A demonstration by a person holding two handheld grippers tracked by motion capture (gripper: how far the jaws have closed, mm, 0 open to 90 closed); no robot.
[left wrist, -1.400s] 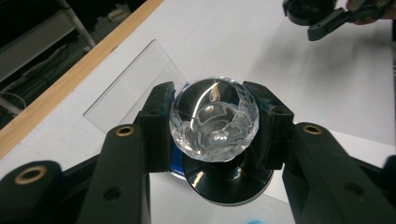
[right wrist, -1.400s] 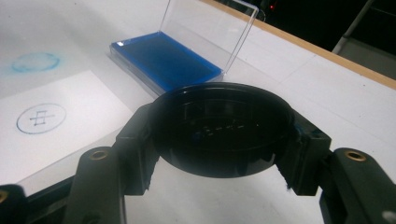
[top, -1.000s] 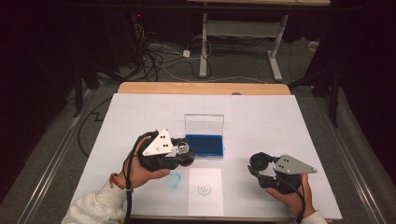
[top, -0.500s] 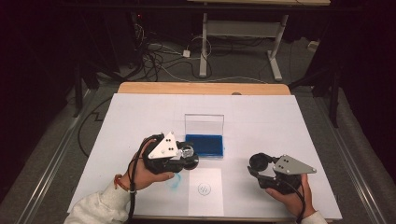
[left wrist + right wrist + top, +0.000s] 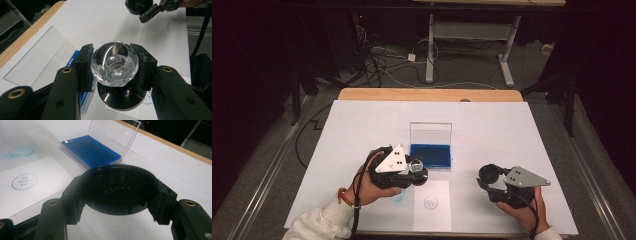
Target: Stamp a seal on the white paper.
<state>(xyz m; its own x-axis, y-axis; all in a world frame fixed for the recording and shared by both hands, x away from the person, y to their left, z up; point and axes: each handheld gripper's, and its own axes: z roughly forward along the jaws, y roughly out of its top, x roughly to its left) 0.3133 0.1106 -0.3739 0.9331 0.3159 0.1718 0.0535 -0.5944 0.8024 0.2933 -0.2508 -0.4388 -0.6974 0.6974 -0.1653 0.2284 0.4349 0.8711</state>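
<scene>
Left gripper (image 5: 115, 65) clamps stamp (image 5: 114, 63) by its crystal knob, base down, over ink pad (image 5: 430, 156) edge | right gripper (image 5: 117, 195) clamps black cap (image 5: 117, 187), well apart | paper (image 5: 431, 205) just nearer, probably next.

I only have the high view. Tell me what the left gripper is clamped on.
Observer: The left gripper is shut on a clear faceted knob; its pads press the knob's two sides. A black disc base sits under the knob.
Operator: Now the other hand. Describe what it holds.
Observer: The right gripper is shut on a black round cap. The cap is hollow, and its open side faces the camera.
Operator: Read me the mark on the paper.
Observer: The white paper bears a thin printed circle with crossed lines inside. Beyond the paper, a faint blue ring smudge lies on the table cover.
</scene>
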